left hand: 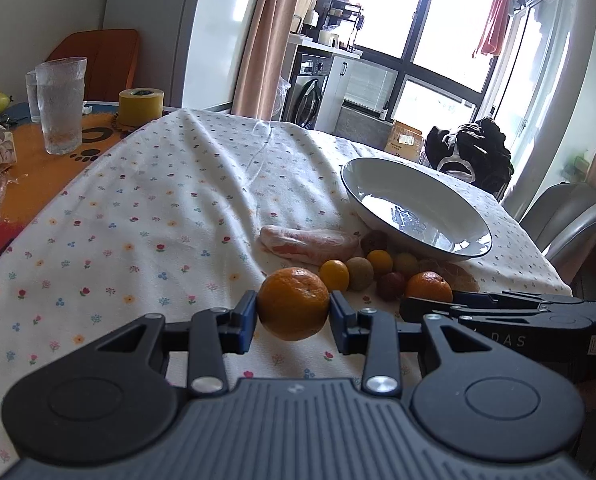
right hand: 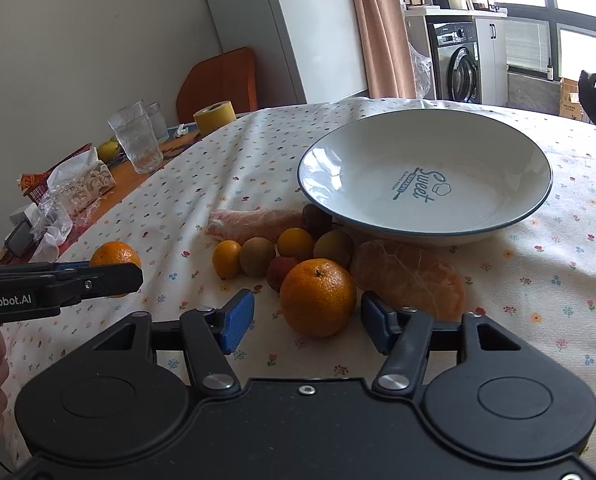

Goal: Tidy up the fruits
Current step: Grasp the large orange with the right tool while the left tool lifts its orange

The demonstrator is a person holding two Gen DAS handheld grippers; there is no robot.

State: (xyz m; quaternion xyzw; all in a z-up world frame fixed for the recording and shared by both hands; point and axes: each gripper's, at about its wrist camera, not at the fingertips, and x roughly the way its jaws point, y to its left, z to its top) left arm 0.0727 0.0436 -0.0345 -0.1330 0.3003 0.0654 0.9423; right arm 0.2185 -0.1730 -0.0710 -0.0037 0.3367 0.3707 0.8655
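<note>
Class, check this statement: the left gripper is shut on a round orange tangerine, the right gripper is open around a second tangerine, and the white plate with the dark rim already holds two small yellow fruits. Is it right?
One detail is wrong. The white plate with the dark rim holds nothing; the right wrist view shows its printed bottom bare. The small yellow fruits lie on the flowered tablecloth beside it. The left gripper is shut on a round orange tangerine, and the right gripper is open around the second tangerine.

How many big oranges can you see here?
2: one orange clamped in the left gripper, another orange on the cloth between the open right gripper's fingers.
</note>
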